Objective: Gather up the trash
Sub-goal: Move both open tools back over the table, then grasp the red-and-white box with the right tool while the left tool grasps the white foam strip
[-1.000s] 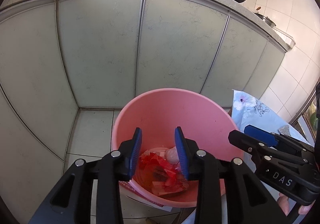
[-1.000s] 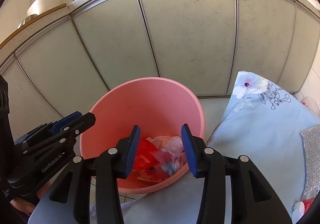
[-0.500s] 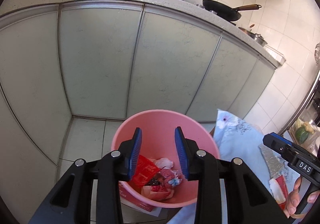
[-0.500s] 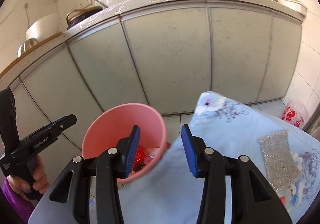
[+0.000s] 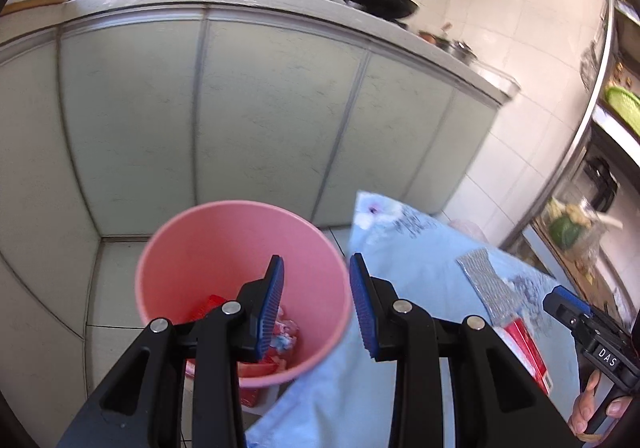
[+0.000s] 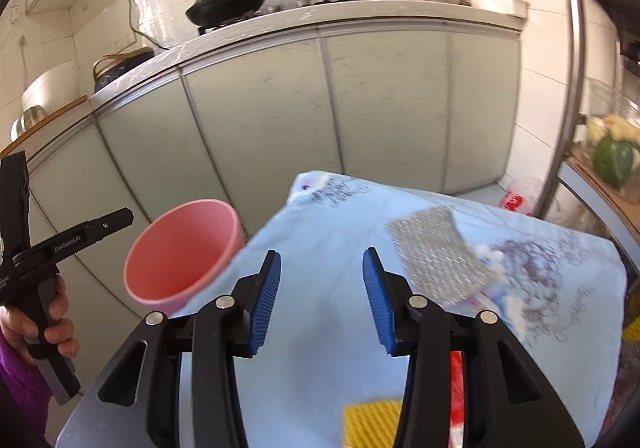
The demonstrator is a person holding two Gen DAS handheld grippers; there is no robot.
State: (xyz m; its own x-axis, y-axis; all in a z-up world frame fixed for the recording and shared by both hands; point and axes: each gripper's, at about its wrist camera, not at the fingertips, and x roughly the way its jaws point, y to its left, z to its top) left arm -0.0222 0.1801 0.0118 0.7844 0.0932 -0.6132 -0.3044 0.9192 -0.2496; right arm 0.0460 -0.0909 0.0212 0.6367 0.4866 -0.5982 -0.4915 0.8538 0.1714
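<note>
Both sets of jaws stand spread with nothing between them. The left gripper [image 5: 316, 308] hangs over the near rim of the pink bin [image 5: 240, 232], where red wrappers [image 5: 280, 332] lie at the bottom; a second ago it was centred over the bin. The right gripper [image 6: 320, 296] has pulled back from the bin and now hovers over the blue tablecloth [image 6: 344, 240], whose left edge touches the bin. A silver sheet [image 6: 436, 252] lies toward the far right corner, a yellow piece [image 6: 372, 424] near the front edge.

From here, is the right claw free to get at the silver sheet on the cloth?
Probably yes. The right claw is open and empty above the blue cloth, and the silver sheet lies flat ahead to its right with nothing between them.
</note>
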